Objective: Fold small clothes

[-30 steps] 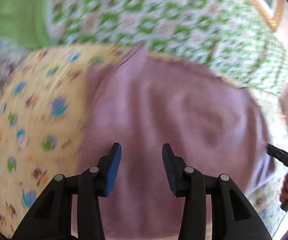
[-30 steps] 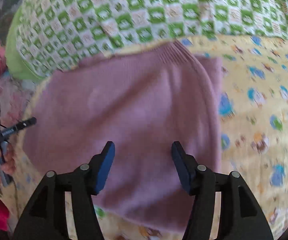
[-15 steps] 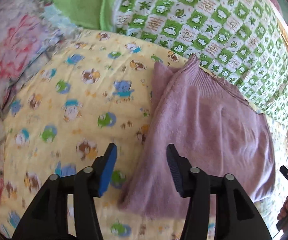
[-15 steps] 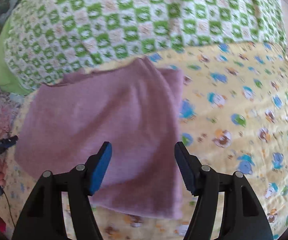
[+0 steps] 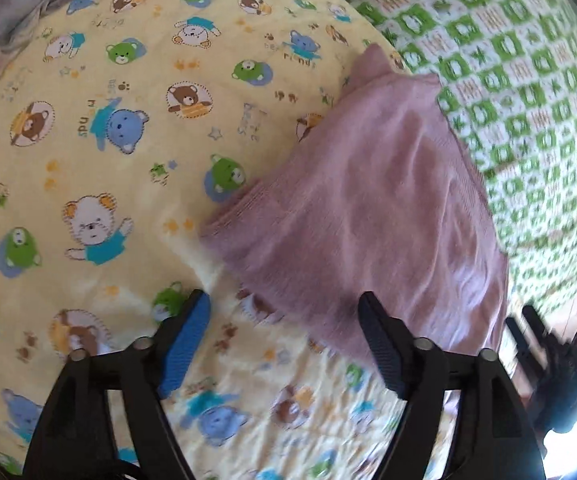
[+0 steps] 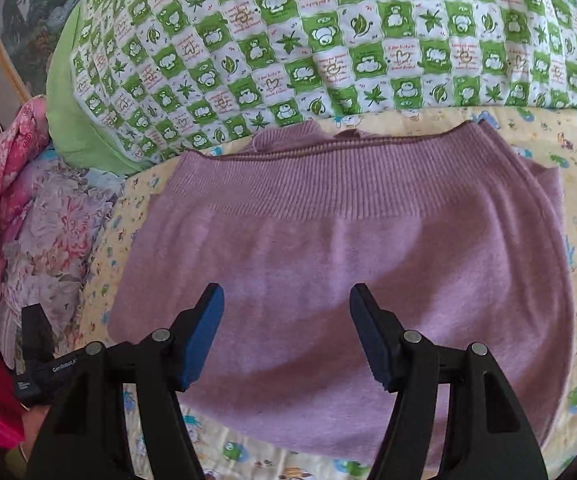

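Yellow bear-print bedsheet (image 5: 88, 168) takes up most of what I see, with a green-checked quilt (image 6: 328, 40) bunched along its far side and flowered bedding (image 6: 48, 220) heaped to the left. On the sheet lies the mauve knit garment (image 6: 348, 272), folded into a broad pad with its ribbed hem turned to the far side, close against the quilt. A second ago both cameras sat tight over the knit; since then my left tongs (image 5: 284, 340) have swung out to the garment's left, so they now look across open sheet at its near left corner. My right tongs (image 6: 286, 332) hang over the middle of the knit. Both pairs stand wide open with nothing between the pads, and I cannot tell whether either touches the cloth. I judge the last fold has been laid and let go. Next, I think, comes a grip on that left edge for another fold.
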Available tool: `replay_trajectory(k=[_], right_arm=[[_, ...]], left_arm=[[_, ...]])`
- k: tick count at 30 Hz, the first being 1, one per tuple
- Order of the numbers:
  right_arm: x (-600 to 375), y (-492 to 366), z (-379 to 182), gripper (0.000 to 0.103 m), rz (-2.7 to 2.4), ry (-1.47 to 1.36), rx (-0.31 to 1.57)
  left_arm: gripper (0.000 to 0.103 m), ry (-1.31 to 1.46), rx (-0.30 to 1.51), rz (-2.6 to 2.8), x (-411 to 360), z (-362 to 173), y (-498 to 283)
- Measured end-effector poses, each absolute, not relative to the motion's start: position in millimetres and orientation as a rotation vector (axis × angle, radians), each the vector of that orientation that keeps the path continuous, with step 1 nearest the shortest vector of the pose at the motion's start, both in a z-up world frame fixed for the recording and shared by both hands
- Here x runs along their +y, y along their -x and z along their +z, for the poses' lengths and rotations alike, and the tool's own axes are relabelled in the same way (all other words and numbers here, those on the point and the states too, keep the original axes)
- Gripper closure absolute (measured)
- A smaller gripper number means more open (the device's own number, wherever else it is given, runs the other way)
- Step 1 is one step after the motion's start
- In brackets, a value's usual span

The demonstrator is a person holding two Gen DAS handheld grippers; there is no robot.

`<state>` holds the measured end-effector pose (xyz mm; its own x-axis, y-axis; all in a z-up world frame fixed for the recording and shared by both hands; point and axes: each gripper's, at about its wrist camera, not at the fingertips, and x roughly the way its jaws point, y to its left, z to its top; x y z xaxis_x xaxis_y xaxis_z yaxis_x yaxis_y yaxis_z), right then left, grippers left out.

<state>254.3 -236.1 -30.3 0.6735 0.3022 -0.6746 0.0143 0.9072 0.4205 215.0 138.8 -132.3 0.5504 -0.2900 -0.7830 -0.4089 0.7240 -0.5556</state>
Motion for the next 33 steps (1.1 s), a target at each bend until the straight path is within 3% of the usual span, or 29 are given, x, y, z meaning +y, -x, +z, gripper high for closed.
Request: replay_trajectory(k=[3,6,8,11,18,23,28,33], right_arm=[[-239.0,-251.7,-34.7,0.037,0.158,-0.423,0.833],[-255.3,-243.1,-42.8,0.037,0.118,-0.451,0.852],[-270.4,-233.1,-47.9,0.037,0.081,-0.481,0.862],[-295.3,-216.1,-53.6,0.037,0.027,-0.526,0.864],[-346.7,-185.0,-60.3,0.037,-0.077,-0.608,0.828],[-377.9,-167.7,-57.6,0.037,-0.128,-0.696,0.777],[-395.0,-163.7,-48.7,0.037,-0.133,-0.710,0.750],[-388.0,-184.2,-46.0,0.037,-0.054,-0.684,0.772]], left_arm=[[0.023,0.883,0.967,0.088,139.6,-134.9,-227.9],[0.032,0.911,0.931,0.112,138.5,-136.1,-243.6],[0.081,0.909,0.927,0.080,134.5,-136.9,-254.6],[0.089,0.840,0.906,0.066,122.9,-124.1,-263.4],[0.092,0.506,0.783,-0.108,39.6,-42.1,-274.4],[0.092,0.300,0.714,-0.380,-62.2,-0.2,-275.0],[0.091,0.138,0.842,-0.565,-152.9,-41.4,-273.8],[0.082,0.091,0.975,-0.569,-171.4,-88.3,-279.4]])
